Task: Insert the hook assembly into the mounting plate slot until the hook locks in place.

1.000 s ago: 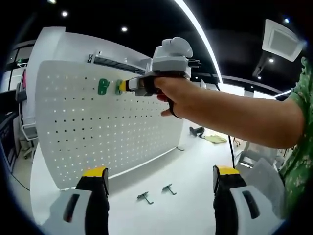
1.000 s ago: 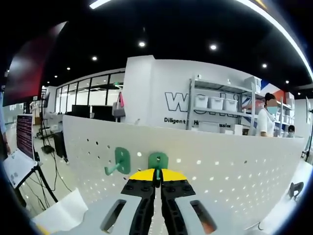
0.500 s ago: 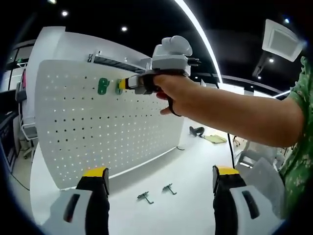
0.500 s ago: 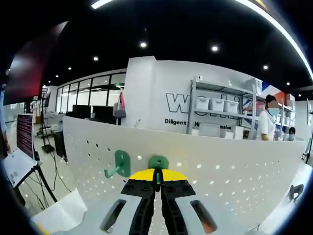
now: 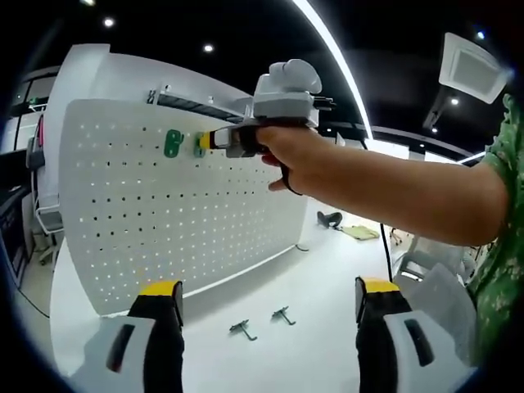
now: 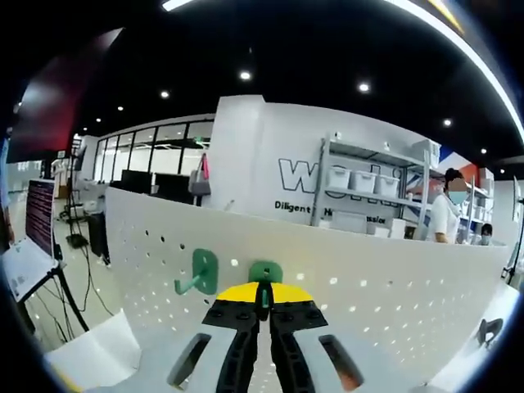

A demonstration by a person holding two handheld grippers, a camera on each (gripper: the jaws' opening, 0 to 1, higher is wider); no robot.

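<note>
While parked low over the white worktop [image 5: 327, 344], left claw [image 5: 266, 315] gaping wide with nothing between its yellow-tipped jaws. Far left in the left gripper view, upright white pegboard [image 5: 123, 205] standing on that worktop, with two green hooks high up: left hook [image 5: 172, 144] hanging free, second hook [image 5: 199, 145] just beside it, met by the yellow tip of the right claw [image 5: 214, 141], reaching in from the right in a person's hand [image 5: 295, 155]. Lower down, in front of the board, two small metal hooks [image 5: 242, 330] [image 5: 283, 314] lying loose on the worktop, near each other, between the left claw's jaws as seen.

Over in the right gripper view, left hook [image 6: 198, 273] seated on the pegboard [image 6: 368, 286] with its prong jutting out to the left. Beside it, second hook [image 6: 265, 273] flat against the board, its stem pinched between the right claw's [image 6: 264, 296] nearly shut jaws, yellow tips right up at the backplate. Cannot tell whether locked in. Farther right, beyond the board, shelving [image 6: 368, 192] with bins, and people standing by it.
</note>
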